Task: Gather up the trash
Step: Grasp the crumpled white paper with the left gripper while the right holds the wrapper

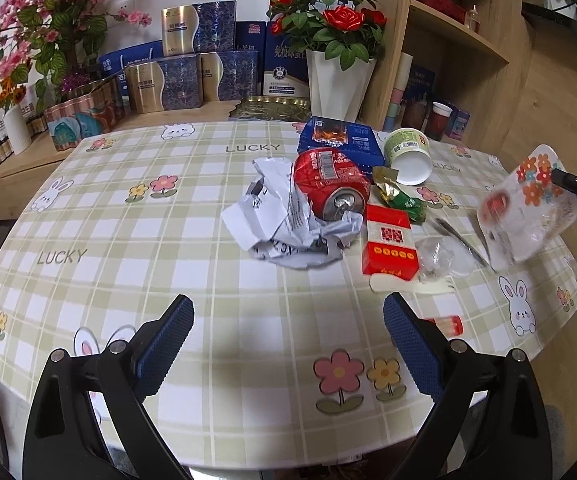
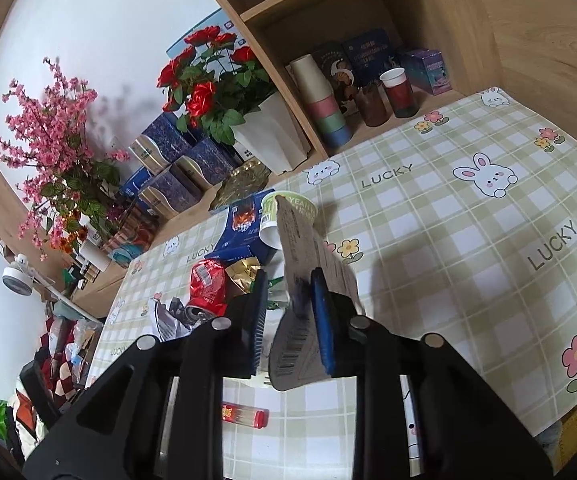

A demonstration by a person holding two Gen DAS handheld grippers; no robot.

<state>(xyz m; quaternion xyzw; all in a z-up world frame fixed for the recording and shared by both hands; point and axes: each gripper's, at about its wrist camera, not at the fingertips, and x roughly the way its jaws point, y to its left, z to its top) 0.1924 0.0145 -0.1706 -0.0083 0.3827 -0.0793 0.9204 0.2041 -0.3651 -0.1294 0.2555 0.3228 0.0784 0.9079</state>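
Note:
Trash lies in a pile on the checked tablecloth (image 1: 128, 216): a crumpled grey mailer bag (image 1: 284, 224), a crushed red can (image 1: 330, 184), a blue box (image 1: 338, 140), a green-white cup (image 1: 408, 156) on its side, a green-gold wrapper (image 1: 398, 194), a red carton (image 1: 388, 246) and clear plastic (image 1: 438, 258). My left gripper (image 1: 288, 344) is open and empty, above the table's near edge. My right gripper (image 2: 288, 312) is shut on a flowered plastic wrapper (image 1: 528, 204), held above the table's right side; the wrapper's barcoded back (image 2: 308, 280) shows in the right wrist view.
A white vase of red roses (image 1: 338, 84), gift boxes (image 1: 192, 80) and pink blossoms (image 1: 48, 20) stand behind the table. Wooden shelves (image 1: 460, 40) with cups are at the back right. A small red tube (image 1: 450, 324) lies near the front right edge.

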